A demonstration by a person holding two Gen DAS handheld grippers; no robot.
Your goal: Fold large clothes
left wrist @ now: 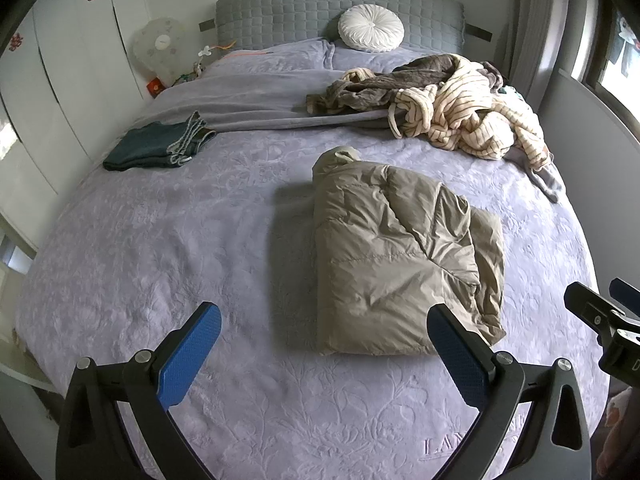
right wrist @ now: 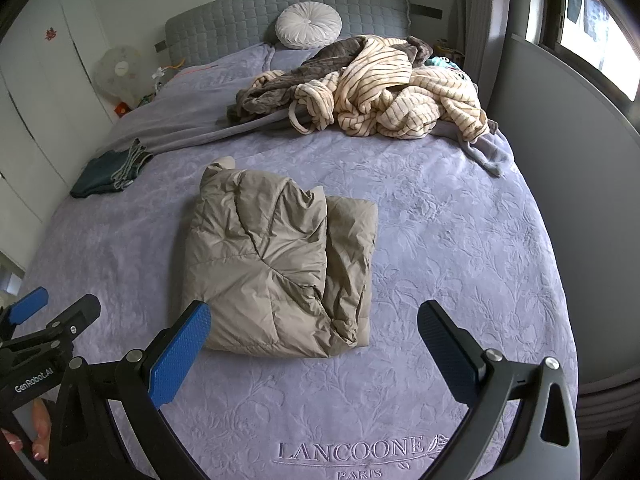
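Bed (right wrist: 460,240) under lilac embossed cover, "LANCOONE PARIS" stitched near foot. Folded khaki puffer jacket (right wrist: 276,268) lying mid-bed. Striped fleece heap (right wrist: 392,92) unfolded near headboard; folded jeans (left wrist: 160,146) at far left edge. Left tool (left wrist: 324,354) and right tool (right wrist: 314,350) both spread wide, gripping nothing, above bed's near edge

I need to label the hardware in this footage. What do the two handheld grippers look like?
Both match: the left gripper and right gripper have black curved frames with silver bolts, and jaws faced with blue textured pads. The left gripper's body, seen in the right wrist view, carries white "GenRobot.AI" lettering. No cables or sleeves show.
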